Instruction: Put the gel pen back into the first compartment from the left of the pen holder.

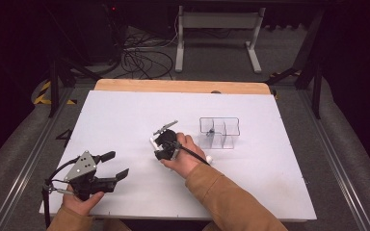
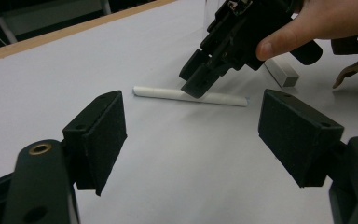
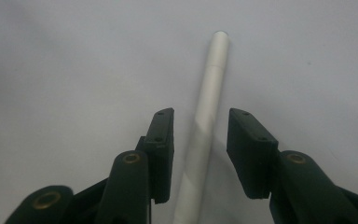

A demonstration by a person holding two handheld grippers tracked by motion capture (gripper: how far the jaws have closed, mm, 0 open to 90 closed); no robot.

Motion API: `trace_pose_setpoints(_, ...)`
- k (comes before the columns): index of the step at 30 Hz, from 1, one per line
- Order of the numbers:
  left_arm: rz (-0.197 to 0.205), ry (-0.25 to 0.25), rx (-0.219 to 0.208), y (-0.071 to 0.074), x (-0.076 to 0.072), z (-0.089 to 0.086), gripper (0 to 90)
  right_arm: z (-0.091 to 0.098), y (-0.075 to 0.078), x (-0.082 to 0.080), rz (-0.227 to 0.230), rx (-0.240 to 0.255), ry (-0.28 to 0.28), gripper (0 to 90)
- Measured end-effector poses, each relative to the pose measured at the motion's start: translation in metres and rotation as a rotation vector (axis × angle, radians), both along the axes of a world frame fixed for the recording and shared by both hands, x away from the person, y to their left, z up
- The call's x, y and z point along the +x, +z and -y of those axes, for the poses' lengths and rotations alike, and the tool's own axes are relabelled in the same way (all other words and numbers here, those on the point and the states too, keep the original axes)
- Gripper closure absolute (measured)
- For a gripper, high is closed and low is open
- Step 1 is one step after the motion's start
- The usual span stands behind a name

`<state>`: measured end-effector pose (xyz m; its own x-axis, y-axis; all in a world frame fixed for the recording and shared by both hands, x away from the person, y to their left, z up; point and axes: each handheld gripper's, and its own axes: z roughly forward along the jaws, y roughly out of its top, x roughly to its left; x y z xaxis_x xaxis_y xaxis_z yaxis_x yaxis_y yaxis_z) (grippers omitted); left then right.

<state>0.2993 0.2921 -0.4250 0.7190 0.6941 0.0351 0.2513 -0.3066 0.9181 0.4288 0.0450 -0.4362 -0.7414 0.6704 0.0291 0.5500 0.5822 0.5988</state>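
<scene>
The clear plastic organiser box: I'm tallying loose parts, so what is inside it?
Inside the clear plastic organiser box, dividers form compartments; one small dark item sits near the left divider. Too small to identify. The other compartments look empty.

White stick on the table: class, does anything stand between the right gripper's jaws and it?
Nothing visible does. In the right gripper view, the right gripper straddles the white stick, a jaw on each side, with bare table in the narrow gaps. The pads do not yet press on it.
</scene>
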Motion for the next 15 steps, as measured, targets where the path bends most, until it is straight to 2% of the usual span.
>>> trace_pose_setpoints(8,-0.004,-0.003,-0.001,-0.001,0.0,0.001,24.1,-0.007,-0.005,0.001,0.015,-0.02,-0.034,67.2)
trace_pose_setpoints(15,-0.007,-0.005,0.0,-0.001,0.0,0.001,24.1,-0.011,-0.008,0.003,0.009,-0.036,-0.059,71.7)
